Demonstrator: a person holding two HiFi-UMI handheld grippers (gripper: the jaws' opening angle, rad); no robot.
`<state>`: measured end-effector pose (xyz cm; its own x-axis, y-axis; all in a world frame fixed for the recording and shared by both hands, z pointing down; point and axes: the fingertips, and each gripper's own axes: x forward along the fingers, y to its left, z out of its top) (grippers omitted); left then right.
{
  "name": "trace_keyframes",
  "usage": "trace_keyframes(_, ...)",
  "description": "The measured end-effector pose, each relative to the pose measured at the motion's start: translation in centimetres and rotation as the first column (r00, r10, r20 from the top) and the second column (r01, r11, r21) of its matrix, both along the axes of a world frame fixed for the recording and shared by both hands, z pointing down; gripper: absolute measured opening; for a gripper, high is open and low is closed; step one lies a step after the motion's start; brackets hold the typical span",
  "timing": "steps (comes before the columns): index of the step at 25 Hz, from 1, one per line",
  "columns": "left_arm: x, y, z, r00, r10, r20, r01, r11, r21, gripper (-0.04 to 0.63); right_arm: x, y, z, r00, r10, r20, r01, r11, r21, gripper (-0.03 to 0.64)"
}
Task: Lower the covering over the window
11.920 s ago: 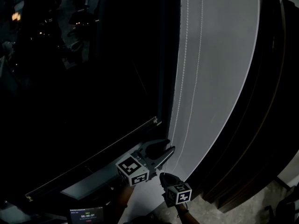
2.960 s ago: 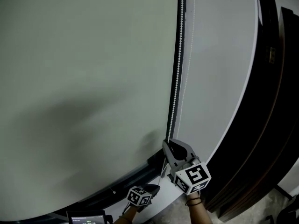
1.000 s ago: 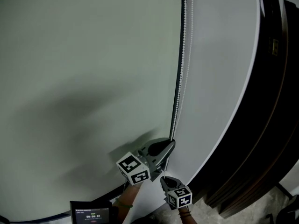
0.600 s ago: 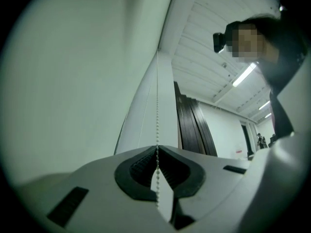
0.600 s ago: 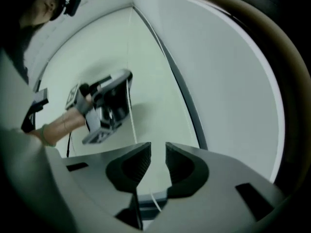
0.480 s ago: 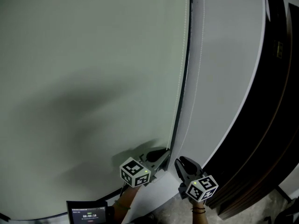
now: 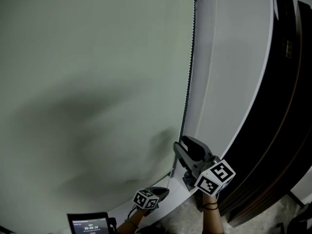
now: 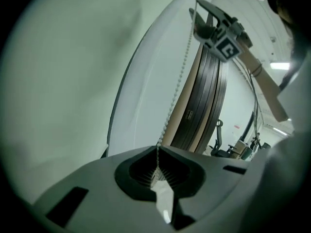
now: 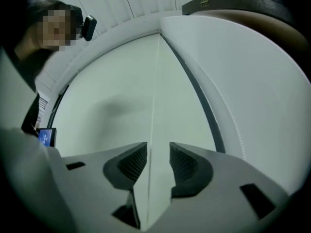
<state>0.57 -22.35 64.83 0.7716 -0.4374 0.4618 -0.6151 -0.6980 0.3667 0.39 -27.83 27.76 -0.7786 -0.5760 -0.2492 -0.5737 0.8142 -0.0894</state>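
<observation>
As left gripper [image 8: 158, 171] clamps it low, bead chain [image 8: 176, 81]: runs straight up
right gripper [image 9: 158, 161]: higher, jaws just opening wide, bead chain between them, unpressed

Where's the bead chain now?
Head view, right of centre: the bead chain runs down the right edge of the blind, clamped low in the left gripper.

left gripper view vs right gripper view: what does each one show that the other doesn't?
Only the left gripper view: the left gripper shut on the bead chain, the right gripper higher up the same chain, and the forearm behind it.
Only the right gripper view: that gripper's own jaws, which have just been opening, apart with the chain running between them unpinched; also the small screen and the head camera.
Both: the lowered pale blind, the chain, the dark stacked panels.
</observation>
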Motion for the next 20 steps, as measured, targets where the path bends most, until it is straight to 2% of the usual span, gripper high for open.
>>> trace_keyframes(4, -0.7, 1.1, 1.9, 0.999, -0.027, -0.021, 0.026, 0.998, -0.061, 0.011, -1.4, -0.2, -2.2, 1.0, -0.021, 0.019, 0.02, 0.999, 0.041, 0.126)
trace_keyframes(7, -0.7, 1.0, 1.9, 1.0, -0.025, -0.014, 0.024, 0.998, -0.058, 0.011, -1.9, -0.1, -3.2, 1.0, -0.011, 0.018, 0.01, 0.998, 0.059, 0.116)
trace_keyframes(8, -0.7, 0.9, 1.9, 1.0, -0.027, -0.014, 0.026, 0.998, -0.059, 0.011, -1.9, -0.1, -3.3, 1.0, -0.001, 0.027, 0.0, 0.998, 0.056, 0.027)
trace_keyframes(12, -0.7, 1.0, 1.8, 0.999, -0.033, -0.043, 0.03, 0.997, -0.071, 0.011, -0.8, -0.4, -3.2, 0.994, 0.02, 0.108, -0.022, 0.999, 0.025, 0.021)
trace_keyframes(16, -1.9, 1.6, 1.7, 1.0, -0.012, -0.027, 0.011, 0.999, -0.031, 0.012, -0.2, 0.6, -3.0, 0.984, 0.031, 0.178, -0.033, 0.999, 0.011, 0.02)
trace_keyframes(20, -3.4, 3.8, 0.6, 0.995, -0.043, -0.095, 0.041, 0.999, -0.02, 0.048, -2.1, 2.2, 1.7, 0.994, 0.066, 0.089, -0.061, 0.996, -0.058, 0.018)
